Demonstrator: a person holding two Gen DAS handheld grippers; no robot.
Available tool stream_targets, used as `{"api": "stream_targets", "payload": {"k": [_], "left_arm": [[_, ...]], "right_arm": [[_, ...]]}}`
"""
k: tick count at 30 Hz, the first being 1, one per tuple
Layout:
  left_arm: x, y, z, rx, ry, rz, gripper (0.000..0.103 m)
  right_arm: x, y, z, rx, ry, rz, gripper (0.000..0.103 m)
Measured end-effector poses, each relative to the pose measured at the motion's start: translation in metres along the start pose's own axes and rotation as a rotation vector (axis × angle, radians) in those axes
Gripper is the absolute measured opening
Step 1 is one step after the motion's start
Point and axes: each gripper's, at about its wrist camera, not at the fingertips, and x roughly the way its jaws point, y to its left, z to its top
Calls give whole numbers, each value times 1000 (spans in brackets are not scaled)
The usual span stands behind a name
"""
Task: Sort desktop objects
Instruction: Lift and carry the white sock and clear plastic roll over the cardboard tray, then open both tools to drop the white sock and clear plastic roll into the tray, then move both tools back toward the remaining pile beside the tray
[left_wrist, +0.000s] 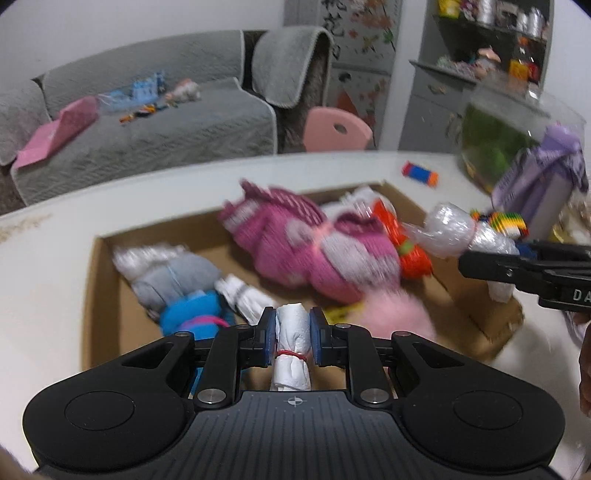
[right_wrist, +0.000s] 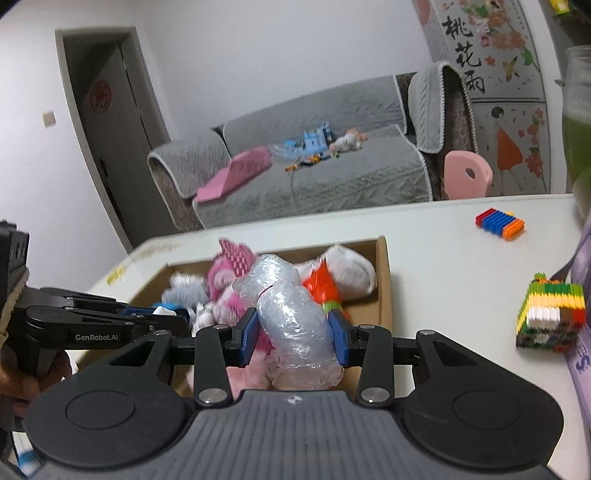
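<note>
My left gripper (left_wrist: 292, 334) is shut on a white rolled cloth (left_wrist: 291, 347) bound with a red rubber band, held over the near end of an open cardboard box (left_wrist: 99, 280). In the box lie a pink knitted bundle (left_wrist: 314, 243), a grey and white bundle (left_wrist: 166, 273), a blue item (left_wrist: 188, 314) and an orange item (left_wrist: 413, 254). My right gripper (right_wrist: 293, 338) is shut on a clear crinkled plastic bundle (right_wrist: 291, 317), held above the box's (right_wrist: 384, 280) near right part. From the left wrist view, that plastic bundle (left_wrist: 450, 229) hangs over the box's right edge.
A white table (left_wrist: 55, 258) carries the box. On it lie a small striped block (right_wrist: 499, 223) at the far right, a multicoloured block pile (right_wrist: 550, 317) and a purple box (left_wrist: 535, 192). A green-filled glass tank (left_wrist: 498, 140) stands at the right. A sofa and pink chair sit beyond.
</note>
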Motion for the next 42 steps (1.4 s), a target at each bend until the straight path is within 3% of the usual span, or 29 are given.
{"api": "stream_targets", "payload": {"k": [7,18,20,21,23,24,29,33,36,39,42], "left_arm": [[10,-13,-5,49,33,20,24],[17,-21,-8,88,74,71,26],[19,-22,-9,93,78,86,33],[19,-23,-9,96,77,95,41],[18,-23,-9,97,66,108,78],[16,-23,-9,102,53,116,82],[4,-24,-6,109,29,120,92],[-21,-23,-4,107,-24,130,93],[-56,-18,-5,84,-88,132,94],[-102,-8,-19,60,-178,181,103],[-145,4,-48,26,-223,230,103]], "right_arm": [[9,7,-13,-84,57,-92,37],[15,14,-20,-156,85,-135,40],[15,14,-21,-162,88,-140,39],[15,14,-21,-166,84,-144,40],[14,13,-22,-168,76,-148,48],[13,13,-22,-168,71,-147,48],[10,15,-20,-173,50,-136,58],[3,17,-17,-190,9,-134,63],[-7,16,-13,-181,-44,-118,65],[-25,20,-12,-188,-100,-65,65],[-45,37,-18,-257,-140,2,75]]}}
